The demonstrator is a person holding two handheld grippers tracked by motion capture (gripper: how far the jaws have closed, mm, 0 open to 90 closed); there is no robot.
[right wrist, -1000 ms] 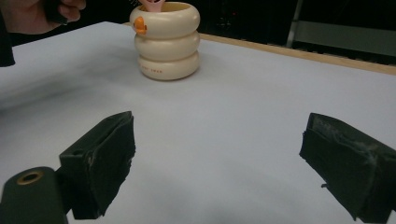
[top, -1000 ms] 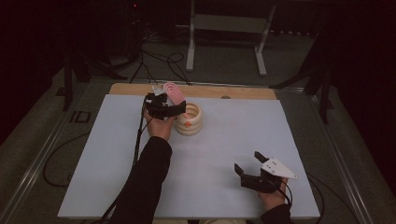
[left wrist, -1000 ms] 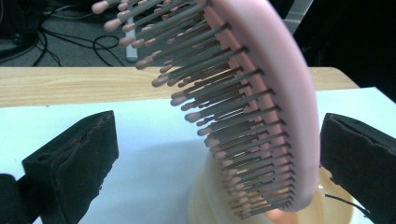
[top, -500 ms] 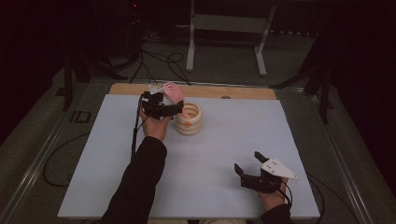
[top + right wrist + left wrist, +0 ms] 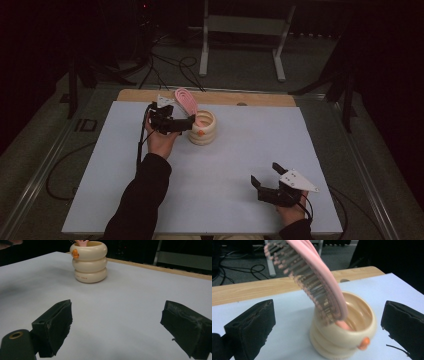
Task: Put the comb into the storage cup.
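A cream ringed cup (image 5: 202, 131) with an orange knob stands at the back middle of the white table. A pink hairbrush (image 5: 185, 100) stands in it, handle down, head leaning up and to the left. My left gripper (image 5: 186, 122) is open just left of the cup. In the left gripper view its jaws stand wide apart on either side of the cup (image 5: 344, 338) and the brush (image 5: 317, 280), touching neither. My right gripper (image 5: 266, 175) is open near the front right, holding nothing. In the right gripper view the cup (image 5: 88, 262) stands far off beyond the open jaws.
A wooden strip (image 5: 260, 99) runs along the table's far edge. The white tabletop (image 5: 260, 135) stretches between the cup and the right gripper. Cables and a metal stand (image 5: 240, 35) lie on the floor beyond the table.
My left gripper has drawn back a little from the cup, toward the person. The brush stays leaning in the cup. The right gripper has not moved.
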